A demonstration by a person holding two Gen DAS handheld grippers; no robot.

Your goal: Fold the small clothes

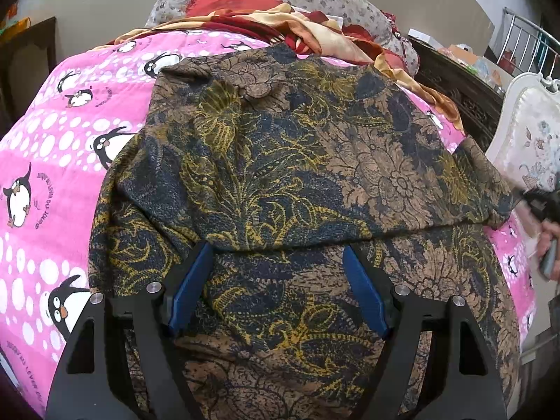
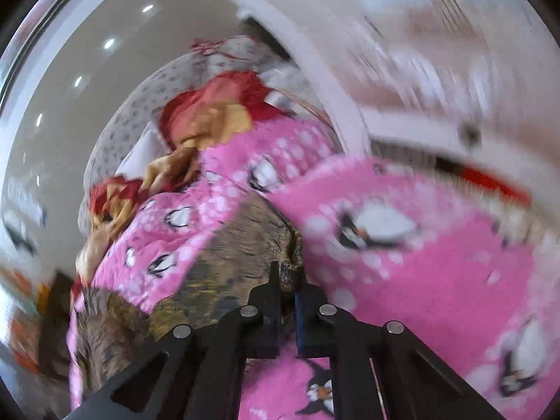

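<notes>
While the bed [image 1: 52, 161] with its pink penguin blanket carries everything, the garment [image 1: 287, 161] lies spread over the middle of the blanket, brown and dark blue with yellow flowers. One layer is already turned over, and its folded edge runs across the garment just beyond the left gripper [image 1: 278, 280]. This gripper hovers over the near part of the garment with fingers spread wide and holding nothing. The right gripper [image 2: 287, 301] is at the garment's right side, its fingers pressed together and pinching a corner of the cloth; its view is blurred, so it seems to be in motion. To fold well, I think the right corner should travel across the garment low and flat, while the left gripper presses down the folded edge so the layers do not slide.
</notes>
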